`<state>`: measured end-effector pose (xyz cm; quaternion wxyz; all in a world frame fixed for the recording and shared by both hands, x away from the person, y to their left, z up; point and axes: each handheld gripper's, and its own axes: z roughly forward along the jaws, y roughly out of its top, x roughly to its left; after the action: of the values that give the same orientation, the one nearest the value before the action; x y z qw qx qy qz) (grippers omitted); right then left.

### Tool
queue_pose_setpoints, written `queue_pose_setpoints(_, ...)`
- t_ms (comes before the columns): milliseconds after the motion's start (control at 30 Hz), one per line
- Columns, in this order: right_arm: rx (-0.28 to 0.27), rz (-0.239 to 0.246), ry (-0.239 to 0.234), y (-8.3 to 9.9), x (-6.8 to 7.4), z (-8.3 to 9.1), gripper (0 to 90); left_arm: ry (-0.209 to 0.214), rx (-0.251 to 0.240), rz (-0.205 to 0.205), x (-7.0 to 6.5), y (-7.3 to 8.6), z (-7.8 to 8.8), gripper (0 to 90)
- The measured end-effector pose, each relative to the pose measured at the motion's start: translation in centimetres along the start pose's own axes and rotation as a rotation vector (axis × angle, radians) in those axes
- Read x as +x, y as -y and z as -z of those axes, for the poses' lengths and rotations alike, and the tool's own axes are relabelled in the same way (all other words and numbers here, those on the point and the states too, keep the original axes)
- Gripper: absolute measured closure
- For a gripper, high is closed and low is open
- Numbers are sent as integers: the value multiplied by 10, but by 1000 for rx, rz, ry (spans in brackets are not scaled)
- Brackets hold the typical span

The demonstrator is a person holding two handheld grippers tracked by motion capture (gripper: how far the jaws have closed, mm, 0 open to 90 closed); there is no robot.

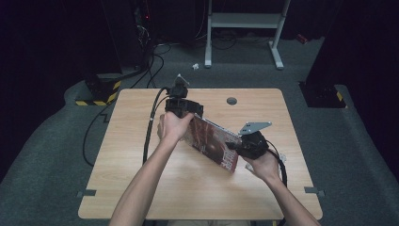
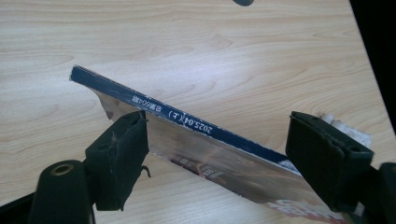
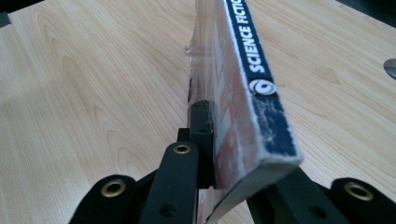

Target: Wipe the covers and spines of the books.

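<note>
forearms entering from the near edge of wooden table (image 1: 141, 188). right gripper (image 1: 244, 147) clenched on the near-right end of magazine (image 1: 211, 141), pads pressing both covers, dark spine (image 3: 261, 79) upward. magazine lifted, tilted, above table centre. left gripper (image 1: 186, 109) at its far-left end, released, jaws wide, straddling the spine (image 2: 187, 122) without pressing.

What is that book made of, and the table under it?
The magazine looks like paper: glossy, shiny cover, printed dark-blue spine with worn white edges. The table looks like light wood, perhaps laminate: pale grain lines, smooth matte top.
</note>
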<state>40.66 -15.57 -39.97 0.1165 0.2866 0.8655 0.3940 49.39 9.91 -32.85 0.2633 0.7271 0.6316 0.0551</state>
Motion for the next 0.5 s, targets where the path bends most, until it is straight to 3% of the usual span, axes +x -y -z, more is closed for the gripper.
queue_pose_setpoints(500,-10,22,6,-4,9,1,840,-56,39,5,-8,-5,-18,242)
